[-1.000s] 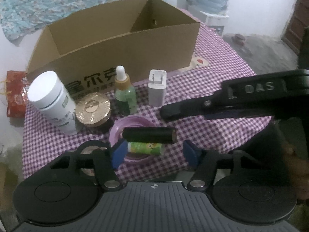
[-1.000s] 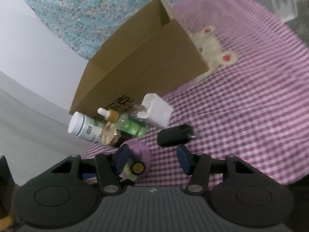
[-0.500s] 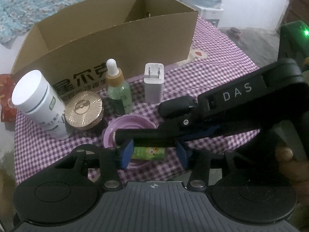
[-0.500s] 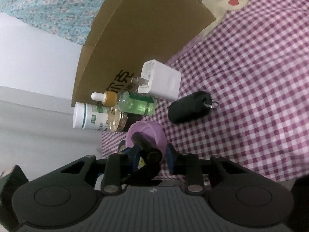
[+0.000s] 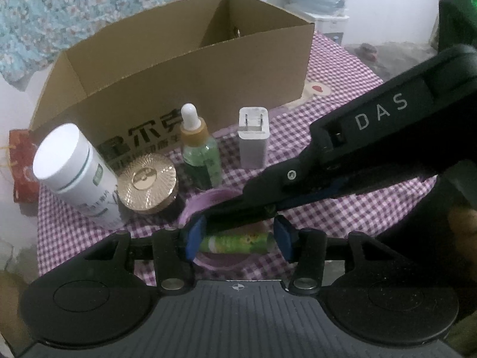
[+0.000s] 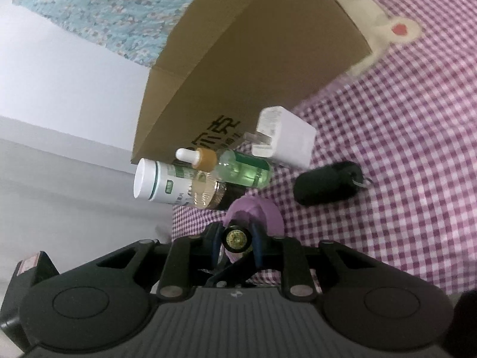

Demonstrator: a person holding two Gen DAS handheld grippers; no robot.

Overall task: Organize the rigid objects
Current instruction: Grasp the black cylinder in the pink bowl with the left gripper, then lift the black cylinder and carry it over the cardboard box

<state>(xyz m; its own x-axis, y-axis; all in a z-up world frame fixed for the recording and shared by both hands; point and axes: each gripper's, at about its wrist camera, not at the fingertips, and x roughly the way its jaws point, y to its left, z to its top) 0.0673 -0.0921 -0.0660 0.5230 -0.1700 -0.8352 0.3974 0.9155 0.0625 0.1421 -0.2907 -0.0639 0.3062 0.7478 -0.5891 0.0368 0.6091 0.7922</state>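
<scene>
My right gripper (image 6: pixel 235 240) is shut on a black tube (image 6: pixel 236 236), seen end-on with a gold cap face. In the left wrist view the right gripper's body (image 5: pixel 372 137) reaches across from the right, over a purple dish (image 5: pixel 205 200). My left gripper (image 5: pixel 238 235) has its blue pads apart around the black tube's ends; whether they touch it I cannot tell. A green tube (image 5: pixel 235 242) lies in the dish below. An open cardboard box (image 5: pixel 190 68) stands behind.
On the purple checked cloth (image 6: pixel 402 149) stand a white jar (image 5: pixel 74 170), a gold-lidded jar (image 5: pixel 147 183), a green dropper bottle (image 5: pixel 198 149) and a white charger (image 5: pixel 253 141). A black key fob (image 6: pixel 328 186) lies right of the dish.
My right gripper moved in from the right and closed on the black tube. My left gripper's pads narrowed, then spread a little. Both views moved closer to the dish.
</scene>
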